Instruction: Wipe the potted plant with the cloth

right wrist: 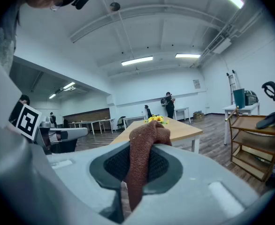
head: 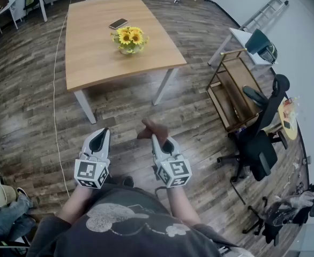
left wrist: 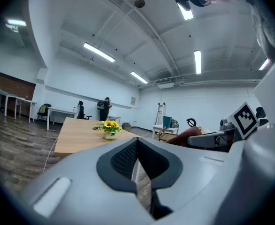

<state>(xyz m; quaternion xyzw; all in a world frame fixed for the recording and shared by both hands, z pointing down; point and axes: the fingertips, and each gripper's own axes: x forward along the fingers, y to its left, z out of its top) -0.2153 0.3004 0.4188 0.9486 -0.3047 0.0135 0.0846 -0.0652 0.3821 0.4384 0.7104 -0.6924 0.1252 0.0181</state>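
Item 1, far left: white cable (head: pixel 54 84) lying along the wood floor (head: pixel 17 122), beside the table's left edge

Item 2: your left gripper (head: pixel 100 136), held low over the floor in front of you and pointing towards the table. Its jaws are pressed together with nothing between them

Item 3: light wooden table (head: pixel 90 58) on white legs, well ahead of both your grippers. On it lies a phone (head: pixel 118 23) near the far edge. Just this side of the phone stands the potted plant (head: pixel 129 39), yellow sunflowers in a small pale pot, upright on the table's right half. Neither gripper is near it

Item 4: your right gripper (head: pixel 156 138), just beside the left one. Its jaws are clamped on the cloth (head: pixel 150 126), a reddish-brown knitted piece that bunches above the jaw tips and hangs down through the gap between them

Item 5, right: open wooden trolley (head: pixel 231 92) with shelves, standing on the floor apart from the table. A black office chair (head: pixel 261 143) stands just beside it, and a ladder (head: pixel 265 9) is by the wall at the far right
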